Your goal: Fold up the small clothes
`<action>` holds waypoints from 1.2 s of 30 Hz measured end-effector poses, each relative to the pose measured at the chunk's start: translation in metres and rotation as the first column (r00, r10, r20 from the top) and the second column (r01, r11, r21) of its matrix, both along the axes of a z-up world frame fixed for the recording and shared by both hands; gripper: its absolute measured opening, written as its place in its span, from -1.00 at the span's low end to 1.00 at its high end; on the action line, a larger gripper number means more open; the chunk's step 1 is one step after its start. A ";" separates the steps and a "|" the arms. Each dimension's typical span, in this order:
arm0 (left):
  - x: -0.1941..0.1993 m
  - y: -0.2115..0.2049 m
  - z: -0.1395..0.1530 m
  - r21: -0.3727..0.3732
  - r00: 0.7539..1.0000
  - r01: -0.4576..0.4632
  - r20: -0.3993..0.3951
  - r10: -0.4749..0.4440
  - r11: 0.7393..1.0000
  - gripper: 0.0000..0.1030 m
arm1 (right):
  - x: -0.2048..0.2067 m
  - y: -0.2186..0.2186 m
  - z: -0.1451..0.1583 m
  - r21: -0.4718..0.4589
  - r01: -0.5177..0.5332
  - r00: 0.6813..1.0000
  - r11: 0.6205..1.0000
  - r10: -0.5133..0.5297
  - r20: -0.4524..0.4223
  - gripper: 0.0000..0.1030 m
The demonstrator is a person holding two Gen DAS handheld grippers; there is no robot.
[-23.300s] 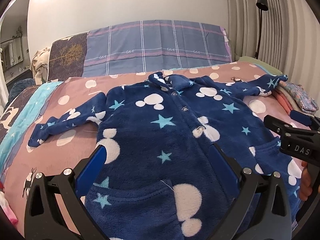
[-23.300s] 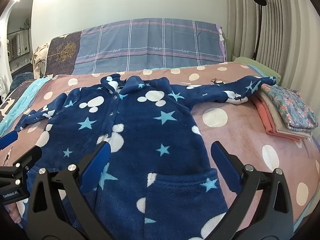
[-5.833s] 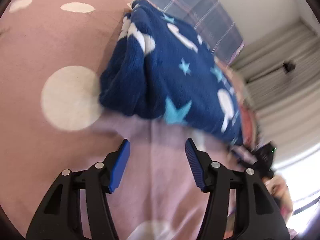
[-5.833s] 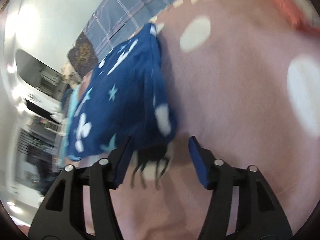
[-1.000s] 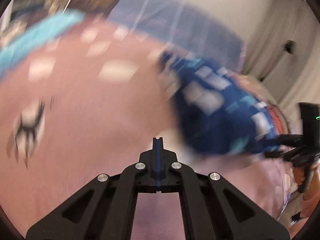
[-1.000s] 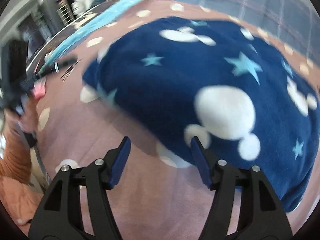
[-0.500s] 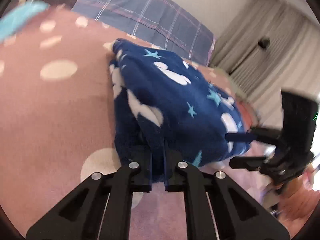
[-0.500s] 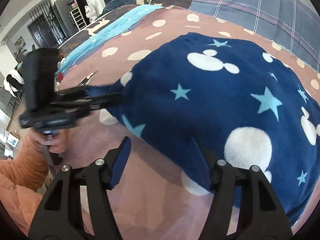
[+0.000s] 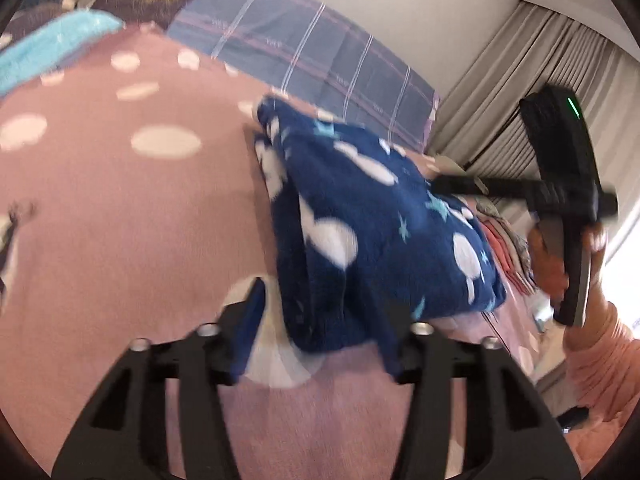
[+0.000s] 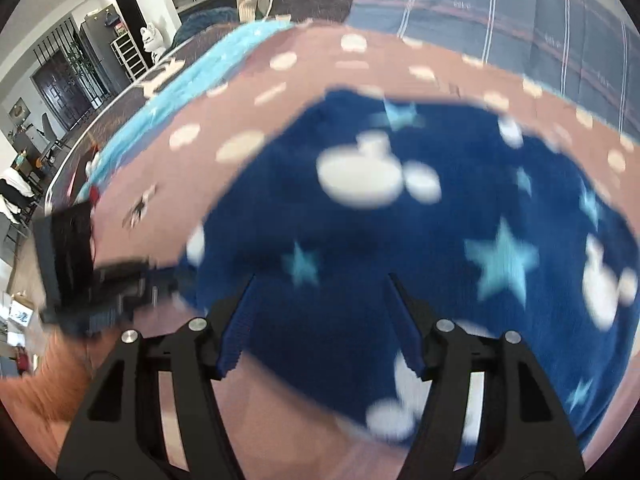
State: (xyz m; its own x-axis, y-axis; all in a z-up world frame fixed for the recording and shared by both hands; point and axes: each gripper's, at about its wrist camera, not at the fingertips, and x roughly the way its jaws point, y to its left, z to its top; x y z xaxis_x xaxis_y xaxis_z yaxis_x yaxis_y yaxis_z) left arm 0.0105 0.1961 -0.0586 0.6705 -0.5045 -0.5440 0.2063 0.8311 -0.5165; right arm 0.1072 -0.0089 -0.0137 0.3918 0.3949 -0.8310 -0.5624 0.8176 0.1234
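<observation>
Folded navy fleece garment with white mouse heads and light-blue stars [image 9: 380, 236] lay bundled on the pink white-dotted bedspread [image 9: 120, 208], near the blue plaid pillow [image 9: 312, 60]. Left tongs [image 9: 324, 316] were spread apart at the garment's near corner, gripping nothing. Right tongs [image 10: 320, 320] were also spread, over the garment's near edge.

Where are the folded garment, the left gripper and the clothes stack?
garment [image 9: 380, 240], left wrist view, top face
left gripper [image 9: 324, 328], left wrist view, between fingertips
clothes stack [image 9: 508, 248], left wrist view, pink edge
</observation>
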 end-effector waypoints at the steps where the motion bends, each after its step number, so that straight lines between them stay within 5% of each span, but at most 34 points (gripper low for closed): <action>1: 0.007 0.001 0.002 0.003 1.000 -0.001 -0.006 0.001 1.000 0.08 | 0.009 0.011 0.005 -0.003 -0.001 1.000 1.000 0.001 0.001 0.26; 4: 0.028 -0.001 -0.012 -0.054 0.996 0.025 -0.087 -0.030 0.998 0.11 | 0.044 0.057 0.013 -0.058 -0.008 1.000 0.998 0.007 -0.006 0.32; 7: 0.032 -0.003 -0.024 -0.107 0.992 0.033 -0.119 -0.046 0.994 0.11 | 0.078 0.115 0.003 -0.223 -0.012 0.999 0.975 0.023 0.046 0.36; 10: 0.031 -0.004 -0.023 -0.103 0.992 0.045 -0.110 -0.057 0.994 0.11 | 0.109 0.157 -0.024 -0.375 0.041 0.996 0.926 -0.007 0.092 0.36; 15: 0.037 0.000 -0.025 -0.121 0.992 0.047 -0.114 -0.061 0.992 0.07 | 0.148 0.184 -0.080 -0.551 0.071 0.995 0.832 -0.100 -0.022 0.35; 16: 0.039 0.000 -0.025 -0.126 0.992 0.048 -0.113 -0.062 0.991 -0.10 | 0.149 0.187 -0.085 -0.576 0.066 0.996 0.815 -0.086 -0.009 0.28; 17: 0.039 0.002 -0.026 -0.139 0.991 0.057 -0.111 -0.073 0.989 -0.55 | 0.150 0.190 -0.088 -0.593 0.067 0.997 0.802 -0.070 0.018 -0.08; 18: 0.037 0.004 -0.025 -0.149 0.992 0.059 -0.102 -0.075 0.987 -0.65 | 0.152 0.190 -0.088 -0.597 0.073 0.997 0.799 -0.062 0.039 -0.26; 20: 0.027 0.003 -0.019 -0.119 0.996 0.055 -0.068 -0.064 0.991 -0.70 | 0.156 0.185 -0.081 -0.530 0.086 0.996 0.843 -0.087 0.022 -0.64; 24: 0.018 0.001 -0.018 -0.049 0.998 0.046 -0.045 -0.048 0.998 -0.71 | 0.159 0.167 -0.049 -0.353 0.141 0.989 0.925 -0.144 0.019 -0.69; 27: 0.025 0.009 -0.031 -0.110 0.993 0.045 -0.102 -0.057 0.993 -0.65 | 0.173 0.161 -0.055 -0.326 0.151 0.987 0.933 -0.160 0.000 -0.69; 29: 0.021 0.011 -0.030 -0.095 0.994 0.035 -0.097 -0.044 0.995 -0.54 | 0.181 0.161 -0.086 -0.358 0.124 0.985 0.925 -0.157 -0.064 -0.51; 30: 0.019 0.010 -0.029 -0.080 0.995 0.031 -0.093 -0.038 0.996 -0.42 | 0.178 0.160 -0.082 -0.335 0.125 0.990 0.934 -0.140 -0.023 -0.46; 33: 0.012 0.008 -0.024 -0.032 0.997 0.004 -0.076 -0.006 0.999 -0.36 | 0.164 0.149 -0.061 -0.238 0.085 0.996 0.968 -0.092 -0.019 -0.10; 36: 0.006 0.005 -0.016 0.023 0.998 -0.028 -0.047 0.029 0.999 -0.33 | 0.131 0.114 -0.017 -0.090 0.090 0.995 0.992 -0.085 0.054 0.01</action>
